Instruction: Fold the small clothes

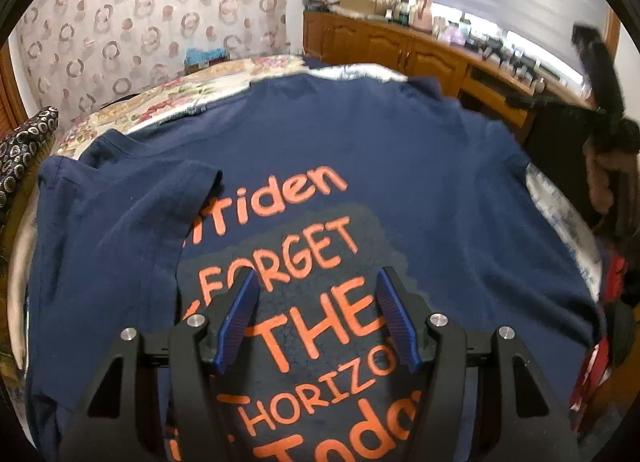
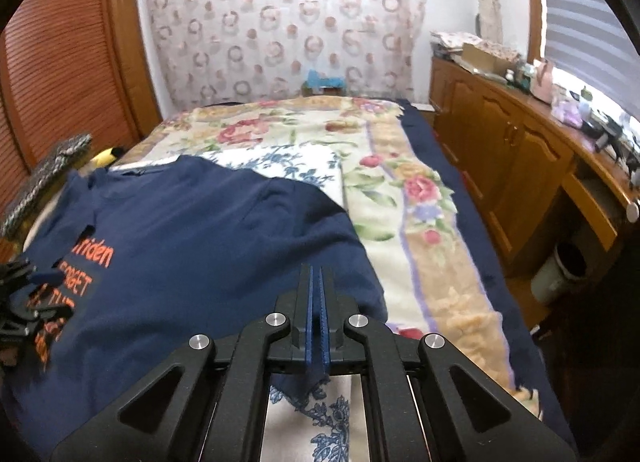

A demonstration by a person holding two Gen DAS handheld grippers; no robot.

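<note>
**Ana:** Right wrist view first: where do we have the shirt (image 2: pixel 192 222)?

**Ben:** We see it spread on the bed (image 2: pixel 404 198), navy, with orange lettering toward the left of that picture. It lies partly over a white cloth (image 2: pixel 296 166) with blue flowers, which in turn lies on the floral blanket.

**Ana:** And our right gripper (image 2: pixel 319 282)?

**Ben:** Clenched. The blue pads are pressed together on the shirt's near right edge, and a point of navy fabric hangs out below them, over the white cloth.

**Ana:** What do we get from the left wrist?

**Ben:** Our left gripper (image 1: pixel 316 282) is released, pads standing apart above the printed chest. We read "FORGET", "THE" and "HORIZO" around and between the fingers; nothing is pinched there. The left sleeve (image 1: pixel 132 198) is folded in over the body, covering the start of the top word.

**Ana:** Does the left gripper touch the fabric?

**Ben:** We cannot tell. In the right wrist view it shows only as a dark blur at the left edge.
</note>
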